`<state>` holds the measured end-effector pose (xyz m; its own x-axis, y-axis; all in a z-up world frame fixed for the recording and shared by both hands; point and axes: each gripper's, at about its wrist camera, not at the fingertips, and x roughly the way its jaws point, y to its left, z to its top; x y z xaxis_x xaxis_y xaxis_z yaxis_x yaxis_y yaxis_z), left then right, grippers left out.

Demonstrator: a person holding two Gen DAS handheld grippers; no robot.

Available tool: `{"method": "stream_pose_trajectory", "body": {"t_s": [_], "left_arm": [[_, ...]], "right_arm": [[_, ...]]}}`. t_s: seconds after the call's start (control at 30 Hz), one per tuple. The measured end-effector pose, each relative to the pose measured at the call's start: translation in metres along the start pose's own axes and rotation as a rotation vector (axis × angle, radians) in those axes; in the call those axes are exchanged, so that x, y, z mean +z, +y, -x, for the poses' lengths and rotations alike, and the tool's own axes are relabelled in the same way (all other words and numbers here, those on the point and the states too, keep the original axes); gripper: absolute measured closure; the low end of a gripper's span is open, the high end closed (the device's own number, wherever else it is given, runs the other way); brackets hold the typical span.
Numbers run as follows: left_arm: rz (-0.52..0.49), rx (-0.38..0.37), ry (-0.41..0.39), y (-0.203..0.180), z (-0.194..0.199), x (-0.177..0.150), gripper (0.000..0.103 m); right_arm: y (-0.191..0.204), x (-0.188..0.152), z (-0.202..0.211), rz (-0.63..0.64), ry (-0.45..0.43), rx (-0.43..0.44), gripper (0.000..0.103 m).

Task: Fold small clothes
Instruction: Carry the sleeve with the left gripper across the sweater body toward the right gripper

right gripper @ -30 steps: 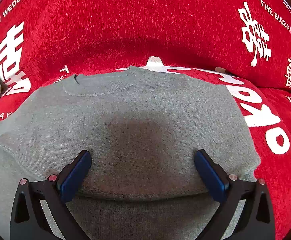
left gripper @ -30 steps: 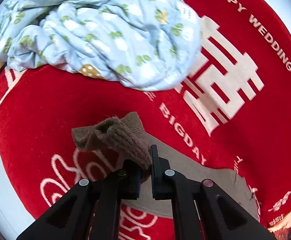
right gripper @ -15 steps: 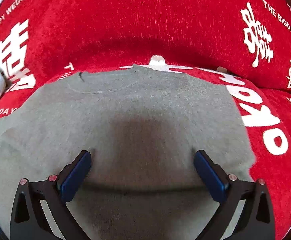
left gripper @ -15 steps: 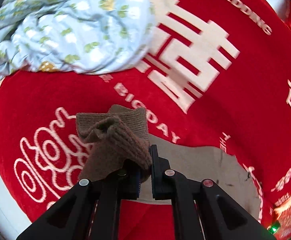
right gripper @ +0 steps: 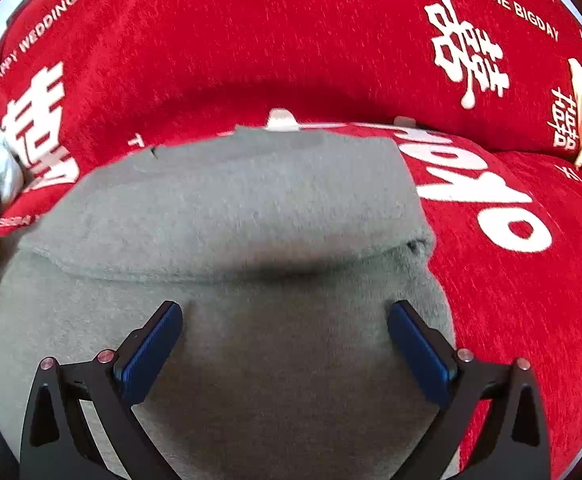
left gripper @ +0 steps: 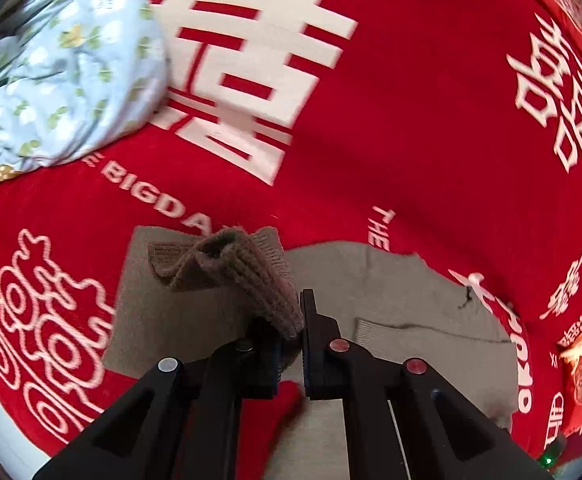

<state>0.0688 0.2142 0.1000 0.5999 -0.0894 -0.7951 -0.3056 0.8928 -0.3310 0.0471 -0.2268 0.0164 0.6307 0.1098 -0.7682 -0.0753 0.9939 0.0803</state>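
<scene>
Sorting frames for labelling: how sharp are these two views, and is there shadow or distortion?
Left wrist: fisheye bending, red blanket lettering motion-smeared, ribbed cuff fairly crisp. Right wrist: grey sweater softly blurred, a dark shadow band under its fold, dark corners.

The left hand-held gripper [left gripper: 291, 344] has matte black angular arms set with round fasteners, one silver and two red, and thick black finger blocks. The right hand-held gripper [right gripper: 285, 344] has black cut-out arms, silver and pinkish rivets, and ribbed blue pads [right gripper: 151, 350].
</scene>
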Motion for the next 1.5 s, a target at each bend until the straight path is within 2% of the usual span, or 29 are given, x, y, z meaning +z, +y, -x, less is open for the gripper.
{"method": "stream_pose_trajectory", "body": {"t_s": [0.37,0.9,1.27,1.5], "left_arm": [[-0.151,-0.022,0.052,-0.091,-0.009,-0.04,0.095],[-0.34,-0.027,0.058,-0.216,-0.027,-0.077,0.095],[-0.421,-0.086,0.107,-0.286,-0.044,-0.096,0.095],[-0.48,-0.1,0.139,-0.313,-0.057,-0.111,0.095]], "right_arm": [[0.001,-0.008,0.006,0.048,-0.003,0.009,0.0],[-0.011,-0.019,0.018,0.048,-0.023,0.008,0.0],[-0.012,-0.023,0.021,0.051,-0.043,0.026,0.0],[-0.018,-0.026,0.024,0.021,-0.066,0.062,0.0]]}}
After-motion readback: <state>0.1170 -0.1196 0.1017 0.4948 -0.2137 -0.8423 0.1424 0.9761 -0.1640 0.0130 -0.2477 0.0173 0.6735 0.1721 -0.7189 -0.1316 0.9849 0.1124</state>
